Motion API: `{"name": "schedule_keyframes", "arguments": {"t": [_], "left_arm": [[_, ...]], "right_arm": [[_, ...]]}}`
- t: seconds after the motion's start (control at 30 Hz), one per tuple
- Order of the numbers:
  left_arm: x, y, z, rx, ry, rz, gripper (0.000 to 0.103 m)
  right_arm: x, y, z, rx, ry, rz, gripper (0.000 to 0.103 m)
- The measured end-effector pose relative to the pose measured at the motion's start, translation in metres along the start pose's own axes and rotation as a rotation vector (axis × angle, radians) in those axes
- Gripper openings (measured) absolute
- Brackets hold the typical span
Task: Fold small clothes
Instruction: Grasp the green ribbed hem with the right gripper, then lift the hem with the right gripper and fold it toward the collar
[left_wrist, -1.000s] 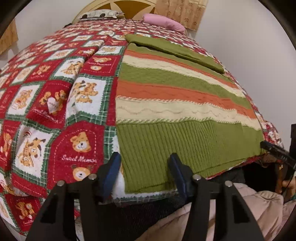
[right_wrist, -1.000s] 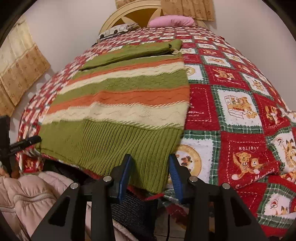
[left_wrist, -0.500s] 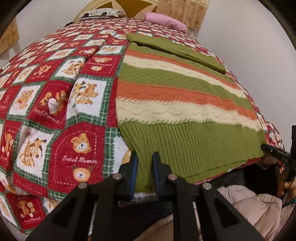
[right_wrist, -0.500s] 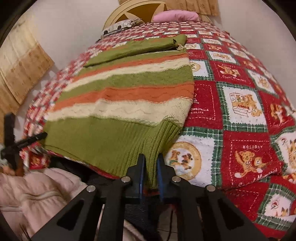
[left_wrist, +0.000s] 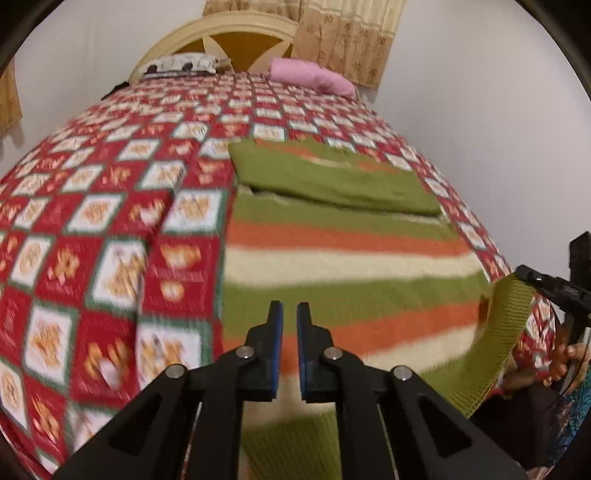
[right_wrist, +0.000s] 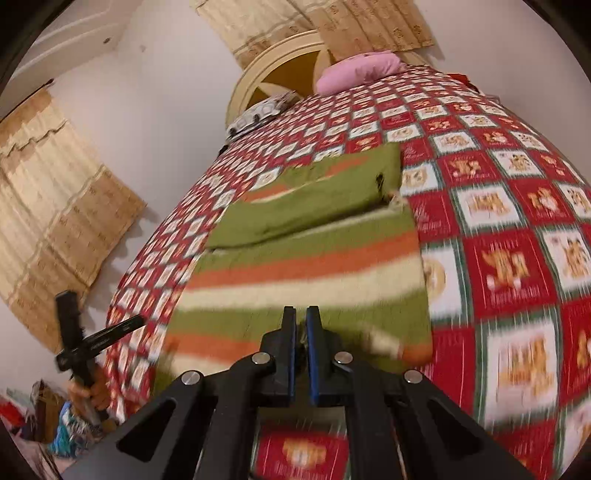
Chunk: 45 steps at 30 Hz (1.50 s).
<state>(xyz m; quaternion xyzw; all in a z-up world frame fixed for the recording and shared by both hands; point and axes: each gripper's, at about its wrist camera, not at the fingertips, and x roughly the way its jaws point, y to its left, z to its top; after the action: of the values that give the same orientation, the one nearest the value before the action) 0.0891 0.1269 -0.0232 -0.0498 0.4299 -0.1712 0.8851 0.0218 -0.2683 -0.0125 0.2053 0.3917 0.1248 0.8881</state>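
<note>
From the left wrist camera, the left gripper (left_wrist: 290, 314) has its two blue-padded black fingers drawn nearly together with a thin slit between them. Ribbed green knit rises toward the fingers from below, but the pinch point itself is hidden and blurred, so I cannot tell for certain that the cloth is clamped. The green, orange and cream striped knitted sweater (left_wrist: 343, 254) lies on the right half of a red, white and green teddy-bear patchwork quilt (left_wrist: 110, 221), its green sleeve folded flat across the far end. At the near right, the ribbed hem is lifted off the bed and curls up toward the right gripper (left_wrist: 546, 286), which enters from the frame edge. Beyond the sweater sit a pink pillow (left_wrist: 314, 75), a patterned grey-and-white pillow (left_wrist: 181, 63), a cream arched headboard (left_wrist: 236, 33) and beige curtains (left_wrist: 343, 37).

From the right wrist camera, the right gripper (right_wrist: 300, 332) is closed to a narrow gap with a sliver of knit visible between the pads. The sweater (right_wrist: 306, 266) stretches ahead on the quilt (right_wrist: 509, 221), its near edge raised and blurred. The left gripper (right_wrist: 92, 343) stands at the left bed edge, a hand (right_wrist: 92, 387) on its handle. A beige curtain (right_wrist: 55, 206) hangs on the left wall.
</note>
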Motion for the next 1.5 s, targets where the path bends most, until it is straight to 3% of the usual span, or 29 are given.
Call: {"name": "schedule_keyframes", "arguments": {"t": [0.1, 0.2, 0.3, 0.37, 0.43, 0.5, 0.53, 0.6, 0.63, 0.67, 0.8, 0.93, 1.0, 1.03, 1.07, 1.1, 1.2, 1.33, 1.4, 1.5], "left_arm": [[-0.011, 0.016, 0.007, 0.002, -0.018, 0.014, 0.009], [-0.018, 0.031, -0.008, 0.016, 0.008, -0.001, 0.013], [-0.019, 0.038, -0.027, 0.026, 0.049, -0.019, 0.028], [-0.019, 0.038, -0.041, 0.038, 0.078, -0.041, 0.051], [-0.016, 0.037, -0.05, 0.041, 0.1, -0.054, 0.065], [-0.012, 0.033, -0.06, 0.036, 0.124, -0.09, 0.065], [-0.009, 0.031, -0.063, 0.031, 0.129, -0.098, 0.065], [-0.003, 0.027, -0.066, 0.014, 0.136, -0.102, 0.065], [0.0, 0.027, -0.067, 0.003, 0.137, -0.105, 0.065], [0.003, 0.027, -0.068, -0.011, 0.139, -0.109, 0.065], [0.0, 0.028, -0.069, -0.043, 0.134, -0.1, 0.065], [-0.015, 0.033, -0.063, -0.03, 0.088, -0.059, 0.065], [-0.02, 0.039, -0.059, -0.03, 0.07, -0.039, 0.065], [-0.022, 0.042, -0.057, -0.028, 0.063, -0.026, 0.065], [-0.024, 0.046, -0.054, -0.022, 0.053, -0.008, 0.065], [-0.024, 0.049, -0.051, -0.016, 0.046, 0.003, 0.065], [-0.023, 0.058, -0.038, 0.007, 0.013, 0.041, 0.065], [-0.015, 0.07, -0.018, 0.016, -0.003, 0.042, 0.065], [-0.009, 0.073, -0.006, 0.037, -0.013, 0.044, 0.065], [0.0, 0.074, 0.006, 0.072, -0.01, 0.026, 0.065]], "right_arm": [[0.026, -0.008, 0.016, 0.01, -0.004, -0.056, 0.0], [0.053, -0.025, 0.025, 0.034, 0.014, -0.107, 0.0], [0.068, -0.041, 0.022, 0.061, 0.026, -0.135, 0.0], [0.067, -0.04, 0.015, 0.057, 0.014, -0.081, 0.0], [0.058, -0.028, 0.006, 0.002, 0.008, -0.061, 0.0], [0.049, -0.011, -0.002, -0.09, 0.02, -0.1, 0.003], [0.045, -0.003, -0.006, -0.138, 0.027, -0.111, 0.01], [0.042, 0.015, -0.014, -0.25, 0.058, -0.104, 0.048], [0.043, 0.022, -0.017, -0.287, 0.062, -0.112, 0.078], [0.044, 0.029, -0.02, -0.329, 0.059, -0.119, 0.085], [0.07, 0.054, -0.031, -0.541, 0.168, -0.085, 0.085], [0.106, 0.069, -0.054, -0.771, 0.277, -0.185, 0.082], [0.105, 0.071, -0.054, -0.802, 0.283, -0.142, 0.056], [0.102, 0.074, -0.052, -0.798, 0.309, -0.12, 0.028], [0.097, 0.078, -0.049, -0.821, 0.303, -0.15, 0.01], [0.092, 0.08, -0.047, -0.83, 0.29, -0.162, 0.01], [0.061, 0.078, -0.025, -0.743, 0.183, -0.116, 0.01], [0.043, 0.052, 0.021, -0.5, 0.032, -0.091, 0.01], [0.055, 0.026, 0.038, -0.353, 0.002, -0.137, 0.01], [0.082, -0.014, 0.044, -0.188, 0.03, -0.195, 0.01]]}}
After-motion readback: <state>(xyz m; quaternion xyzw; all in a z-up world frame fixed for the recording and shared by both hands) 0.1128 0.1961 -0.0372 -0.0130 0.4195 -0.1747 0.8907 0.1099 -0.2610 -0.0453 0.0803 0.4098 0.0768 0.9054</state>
